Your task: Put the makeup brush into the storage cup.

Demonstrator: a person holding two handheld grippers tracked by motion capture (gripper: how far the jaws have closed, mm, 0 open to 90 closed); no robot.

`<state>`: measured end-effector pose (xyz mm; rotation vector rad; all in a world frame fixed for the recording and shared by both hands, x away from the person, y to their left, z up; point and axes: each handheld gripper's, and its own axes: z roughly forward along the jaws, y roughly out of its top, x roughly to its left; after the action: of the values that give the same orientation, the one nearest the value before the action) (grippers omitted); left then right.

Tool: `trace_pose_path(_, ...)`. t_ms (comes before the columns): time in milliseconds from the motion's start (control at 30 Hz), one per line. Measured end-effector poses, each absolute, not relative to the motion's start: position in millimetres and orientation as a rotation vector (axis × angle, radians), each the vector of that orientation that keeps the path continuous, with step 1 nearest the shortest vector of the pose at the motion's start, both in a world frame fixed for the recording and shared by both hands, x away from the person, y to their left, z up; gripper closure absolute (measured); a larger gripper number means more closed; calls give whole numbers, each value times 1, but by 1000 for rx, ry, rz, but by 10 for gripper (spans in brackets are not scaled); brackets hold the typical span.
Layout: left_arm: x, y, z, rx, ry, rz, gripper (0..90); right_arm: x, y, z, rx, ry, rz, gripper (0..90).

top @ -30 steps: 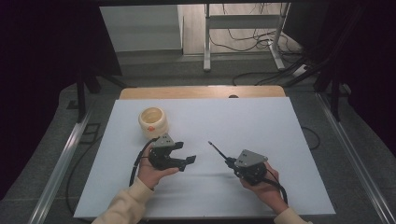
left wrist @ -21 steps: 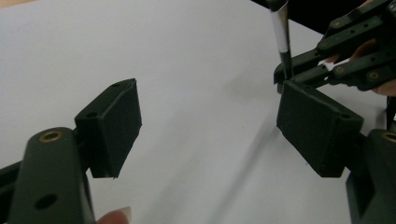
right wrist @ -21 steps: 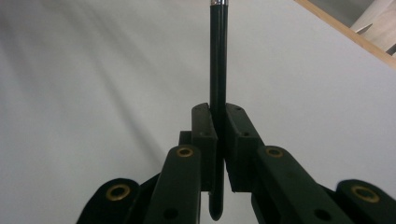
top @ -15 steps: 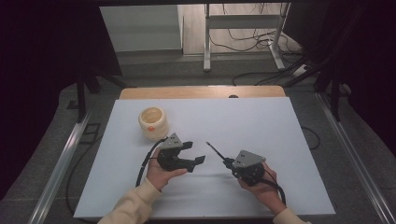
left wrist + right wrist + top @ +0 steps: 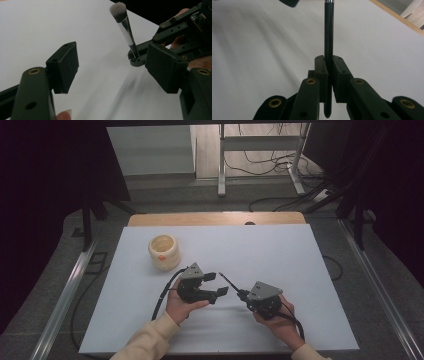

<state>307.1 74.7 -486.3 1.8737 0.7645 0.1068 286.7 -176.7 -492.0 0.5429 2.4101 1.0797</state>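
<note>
A makeup brush [image 5: 229, 283] with a black handle, a silver ferrule and a grey-white tuft [image 5: 118, 10] is held in my right gripper [image 5: 243, 294], which is shut on the handle [image 5: 328, 32] and points it up and to the left. My left gripper [image 5: 220, 284] is open just left of it, its jaws either side of the brush tip in the high view. In the left gripper view its pads [image 5: 65, 65] stand wide apart, with the brush [image 5: 128, 35] and the right gripper [image 5: 140, 56] beyond them. The right gripper [image 5: 328, 68] clamps the handle near its end.
A cream, round pot [image 5: 163, 251] with an orange mark stands on the white table [image 5: 300, 265] to the back left of both hands. A wooden strip [image 5: 215, 218] runs along the far edge. Metal rails [image 5: 65, 295] flank the table; cables lie beyond.
My left gripper has moved right and slightly forward, up to the brush tip. The right gripper has shifted a little left with the brush still in it.
</note>
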Motion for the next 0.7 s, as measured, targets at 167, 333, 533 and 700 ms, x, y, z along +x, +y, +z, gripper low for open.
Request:
trace_pose_path(167,312,71,-490,1852,774,68,326,286,-174,-493,538,2413,1084,834)
trace_pose_path(333,314,68,-492,1832,771,56,393,285,-172,-494,537,2418,1082,833)
trace_pose_path(533,315,68,-493,1829,743,14,583,285,-171,-495,531,2428,1077,833)
trace_pose_path(700,314,67,-493,1830,727,4,707,285,-167,-499,514,2452,1064,832)
